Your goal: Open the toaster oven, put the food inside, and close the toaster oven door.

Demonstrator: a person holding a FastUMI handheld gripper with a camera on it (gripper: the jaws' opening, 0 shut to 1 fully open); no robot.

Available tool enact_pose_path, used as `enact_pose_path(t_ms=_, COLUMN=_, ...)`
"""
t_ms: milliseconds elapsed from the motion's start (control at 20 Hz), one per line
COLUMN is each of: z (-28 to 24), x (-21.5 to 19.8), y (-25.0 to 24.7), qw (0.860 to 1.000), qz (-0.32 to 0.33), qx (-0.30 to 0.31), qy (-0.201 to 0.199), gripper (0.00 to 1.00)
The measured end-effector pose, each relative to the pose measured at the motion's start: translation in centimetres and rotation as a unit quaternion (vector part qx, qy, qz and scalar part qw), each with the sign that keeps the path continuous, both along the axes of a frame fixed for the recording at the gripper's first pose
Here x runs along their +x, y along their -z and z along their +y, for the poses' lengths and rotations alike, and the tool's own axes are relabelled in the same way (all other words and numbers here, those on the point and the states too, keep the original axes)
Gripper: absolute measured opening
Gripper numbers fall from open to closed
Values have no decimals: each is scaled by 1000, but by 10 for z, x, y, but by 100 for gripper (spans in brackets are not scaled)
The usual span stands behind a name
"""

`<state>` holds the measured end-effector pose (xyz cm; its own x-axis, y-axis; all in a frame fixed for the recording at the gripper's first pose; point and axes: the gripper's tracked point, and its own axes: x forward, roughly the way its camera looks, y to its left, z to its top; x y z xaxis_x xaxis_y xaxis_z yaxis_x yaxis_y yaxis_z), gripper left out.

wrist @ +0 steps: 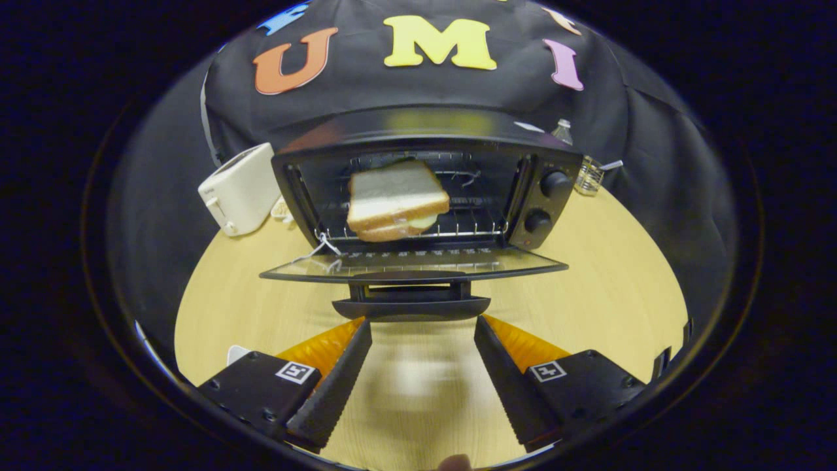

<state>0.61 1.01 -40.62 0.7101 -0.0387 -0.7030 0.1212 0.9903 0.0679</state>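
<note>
Gripper observed with its two fingers spread wide apart and nothing between them; only bare wooden table shows in the gap. Fingertips sit just short of the toaster oven door handle, not touching it. Toaster oven, black, stands on the table directly ahead of the fingers, with its door dropped fully open to a near-level position, glass pane facing up. Sandwich, two slices of white bread with a pale filling visible at the edge, rests inside the oven on the wire rack, toward the left half of the cavity and sitting slightly tilted. Two control knobs are on the oven's right-hand panel, one above the other. A white pop-up toaster stands on the table just to the left of the oven, close beside it. Behind the oven's right corner, a clear glass and the top of a clear bottle are visible; their contents cannot be determined. A small white object lies on the table beside the left finger, too cut off to identify.
</note>
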Motion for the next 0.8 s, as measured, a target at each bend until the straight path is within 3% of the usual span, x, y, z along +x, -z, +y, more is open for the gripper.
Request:
enact_pose_path(t_ms=450, z=-4, x=44, y=-96, qw=995, qz=-100, qx=-6, qy=15, gripper=100)
enact_pose_path(t_ms=800, z=7, x=16, y=-200, qw=982, qz=-187, qx=4, qy=-2, gripper=100)
